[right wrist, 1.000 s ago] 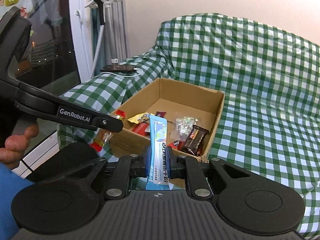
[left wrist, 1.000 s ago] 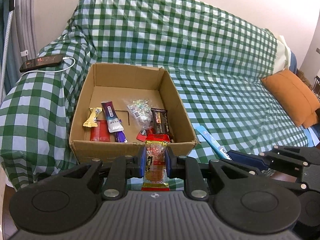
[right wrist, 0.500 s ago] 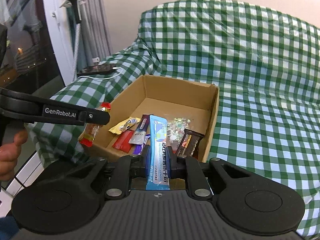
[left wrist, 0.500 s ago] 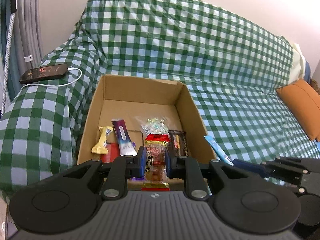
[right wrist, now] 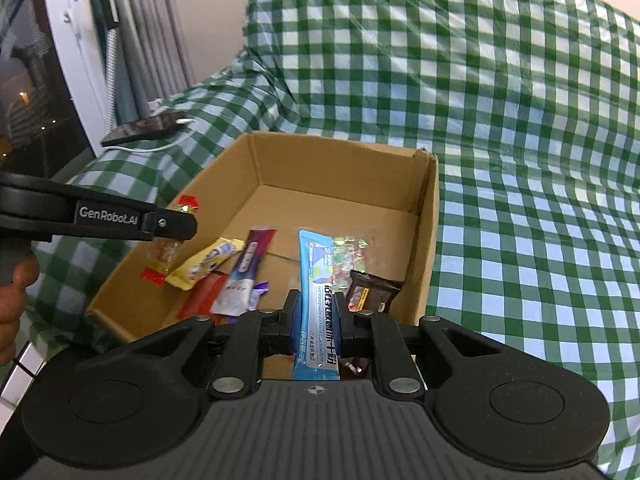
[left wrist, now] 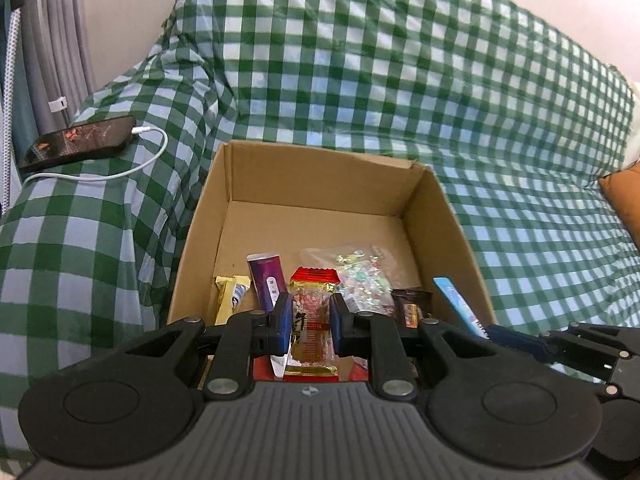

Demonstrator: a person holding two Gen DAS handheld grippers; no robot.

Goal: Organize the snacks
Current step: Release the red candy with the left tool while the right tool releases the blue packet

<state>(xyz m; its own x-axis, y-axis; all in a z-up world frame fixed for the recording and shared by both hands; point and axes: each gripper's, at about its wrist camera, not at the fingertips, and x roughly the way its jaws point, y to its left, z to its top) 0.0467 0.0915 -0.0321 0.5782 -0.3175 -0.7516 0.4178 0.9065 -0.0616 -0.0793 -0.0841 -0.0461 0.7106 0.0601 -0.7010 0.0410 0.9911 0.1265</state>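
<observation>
A crinkly red-and-gold snack packet (left wrist: 311,320) is pinched between the nearly closed blue pads of the left gripper (left wrist: 309,322), held over the near edge of an open cardboard box (left wrist: 320,178). A glossy light-blue stick sachet (right wrist: 318,304) is clamped upright by the right gripper (right wrist: 317,326) above the same box, which is set on a sofa draped in green-and-white checked cloth (right wrist: 500,120). Foil-wrapped bars and a clear candy bag (left wrist: 360,276) are seen inside.

Green-and-white checked sofa cover (left wrist: 360,80); plain brown cardboard box (left wrist: 320,184). Inside it: purple sachet (left wrist: 266,278), yellow wrapper (left wrist: 228,296), dark brown bar (right wrist: 372,290). Light blue sachet (right wrist: 318,304); red-and-gold packet (left wrist: 312,320). Black phone (left wrist: 80,142), white cable (left wrist: 120,168).
</observation>
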